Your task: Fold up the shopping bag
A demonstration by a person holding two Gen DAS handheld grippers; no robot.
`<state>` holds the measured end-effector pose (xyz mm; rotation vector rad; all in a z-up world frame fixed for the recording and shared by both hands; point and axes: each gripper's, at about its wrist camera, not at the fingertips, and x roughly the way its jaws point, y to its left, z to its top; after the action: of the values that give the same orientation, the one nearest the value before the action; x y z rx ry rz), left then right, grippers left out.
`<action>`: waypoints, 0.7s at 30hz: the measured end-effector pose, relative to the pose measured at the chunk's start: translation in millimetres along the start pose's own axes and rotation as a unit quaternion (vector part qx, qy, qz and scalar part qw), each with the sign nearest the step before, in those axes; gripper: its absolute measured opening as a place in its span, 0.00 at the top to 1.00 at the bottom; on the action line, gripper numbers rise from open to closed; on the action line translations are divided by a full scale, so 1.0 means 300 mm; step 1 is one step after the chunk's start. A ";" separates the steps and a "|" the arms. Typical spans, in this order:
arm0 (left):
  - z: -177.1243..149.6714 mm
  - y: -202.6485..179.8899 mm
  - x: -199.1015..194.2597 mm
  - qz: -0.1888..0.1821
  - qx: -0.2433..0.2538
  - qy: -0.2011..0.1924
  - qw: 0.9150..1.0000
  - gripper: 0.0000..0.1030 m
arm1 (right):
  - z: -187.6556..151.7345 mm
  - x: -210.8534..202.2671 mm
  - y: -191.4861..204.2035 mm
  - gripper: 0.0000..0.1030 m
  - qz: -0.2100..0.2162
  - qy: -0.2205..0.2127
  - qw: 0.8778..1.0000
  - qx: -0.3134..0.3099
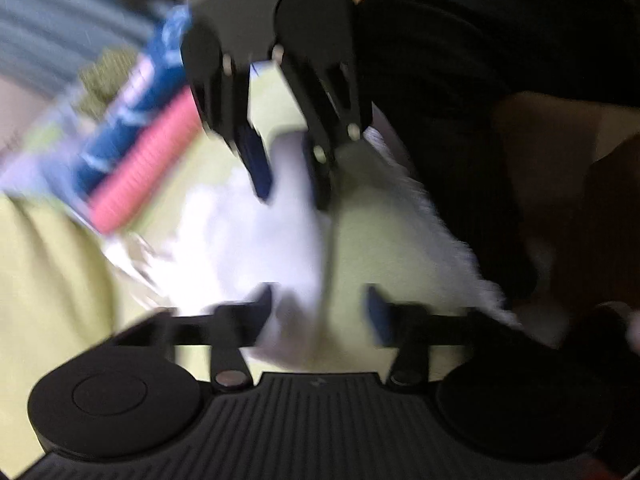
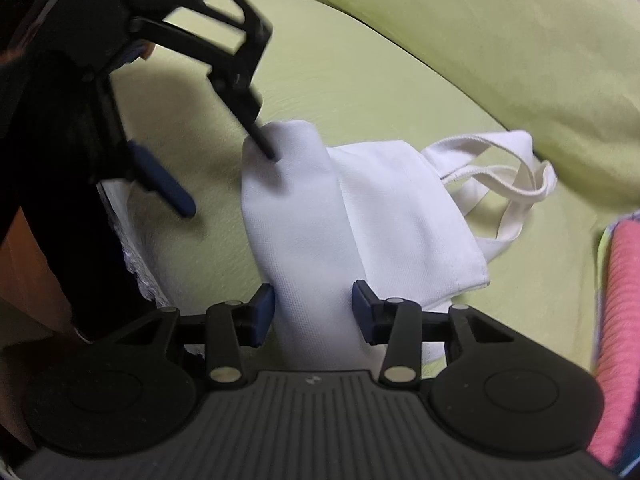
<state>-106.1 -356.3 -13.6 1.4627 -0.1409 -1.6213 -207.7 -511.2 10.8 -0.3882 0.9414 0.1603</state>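
Note:
A white fabric shopping bag (image 2: 400,208) lies partly folded on a light green sheet (image 2: 360,60), with its handles (image 2: 500,168) trailing to the right. A raised fold of the bag runs toward the right wrist camera and passes between the spread fingers of my right gripper (image 2: 314,312), which is open. My left gripper (image 2: 230,182) comes in from the upper left, wide open, with one fingertip touching the far end of the fold. The left wrist view is blurred: the bag (image 1: 248,232) is a white patch, my left gripper (image 1: 320,312) is open over it, and the right gripper (image 1: 294,200) points at it from above.
A pink ribbed roll (image 2: 620,320) (image 1: 144,160) lies beside the bag, next to a blue package (image 1: 120,120). A white fringed cloth (image 1: 420,208) edges the sheet. A person in dark clothing (image 1: 440,80) is close behind. Brown wood (image 2: 24,264) shows at the left.

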 end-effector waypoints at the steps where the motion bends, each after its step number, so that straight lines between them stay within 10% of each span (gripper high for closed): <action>1: 0.003 -0.010 0.004 0.011 0.017 0.000 1.000 0.37 | 0.002 0.004 -0.014 0.62 0.007 0.001 1.000 0.003; 7: 0.007 -0.048 0.053 0.062 0.106 0.014 0.992 0.33 | -0.008 0.012 -0.100 0.61 0.057 -0.005 0.997 0.048; 11: 0.023 0.029 0.108 0.029 0.067 0.023 0.997 0.50 | -0.026 0.024 -0.133 0.58 0.069 -0.019 0.995 0.072; 17: 0.042 0.143 0.151 -0.029 0.009 0.036 0.999 0.52 | -0.056 -0.029 0.050 0.54 -0.066 -0.044 0.996 -0.033; 21: 0.022 0.205 0.162 -0.063 -0.039 0.027 0.997 0.52 | -0.098 0.034 0.199 0.54 -0.171 -0.030 0.968 -0.183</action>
<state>-72.4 -427.4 -9.0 1.4783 0.0456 -1.6665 -241.8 -468.1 -28.2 -0.8751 0.7705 0.0290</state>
